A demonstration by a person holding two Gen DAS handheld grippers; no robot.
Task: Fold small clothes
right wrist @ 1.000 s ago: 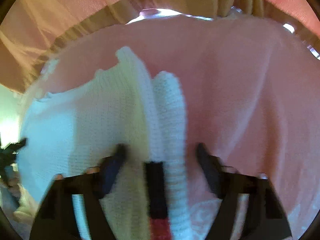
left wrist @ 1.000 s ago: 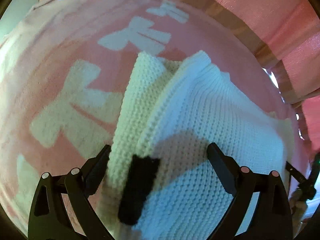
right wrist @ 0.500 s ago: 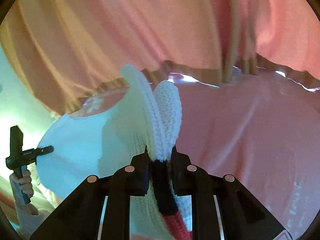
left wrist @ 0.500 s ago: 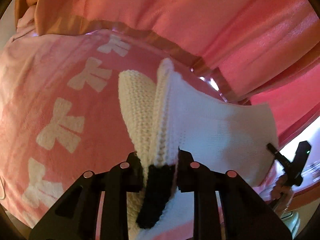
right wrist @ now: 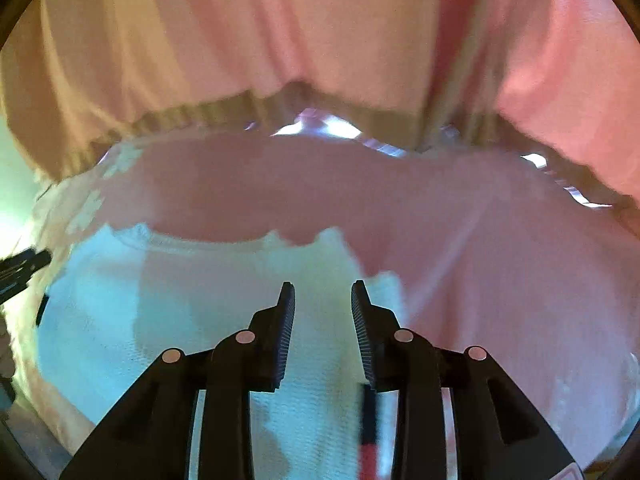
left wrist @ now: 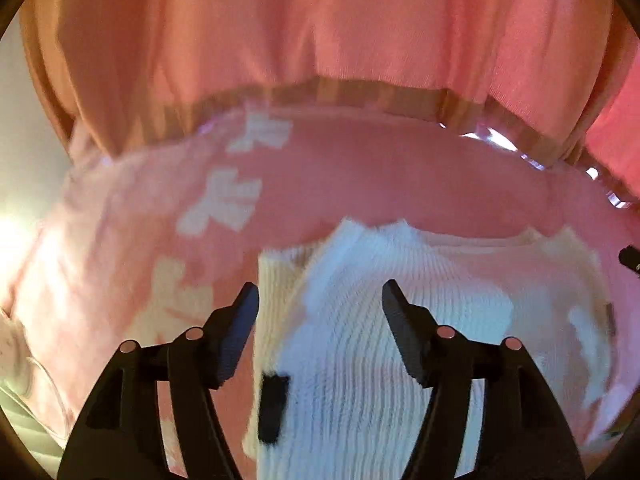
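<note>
Left claw [left wrist: 320, 300] stands spread; its jaws have just been opening, and the white knit garment [left wrist: 380, 340] shows between and below them, not pressed by either pad. Right claw [right wrist: 323, 300] has also just been opening, to a narrow gap; the same knit [right wrist: 200, 312] lies below, with nothing pinched.

Garment: lies mostly flat, lower centre of both views, on the pink blanket [left wrist: 400, 168] with pale bow motifs. Chunky ribbed knit, scalloped far edge. A narrow folded strip runs along each side: lower left of centre in left view, right of centre in right view. Black trim tab [left wrist: 274, 408] at the near edge; a red-and-black strip sits at the bottom of right view.

Judgement on handling: light, soft, fully limp; it drapes from any hold. Thick yarn should give good friction and little slip. Stretchy, so pulling apart distorts it. Best hold: doubled side edges near the hem corners, both layers taken together.

Pink curtain [left wrist: 320, 20] fills the upper frame behind the blanket. Motion blur limits detail.
</note>
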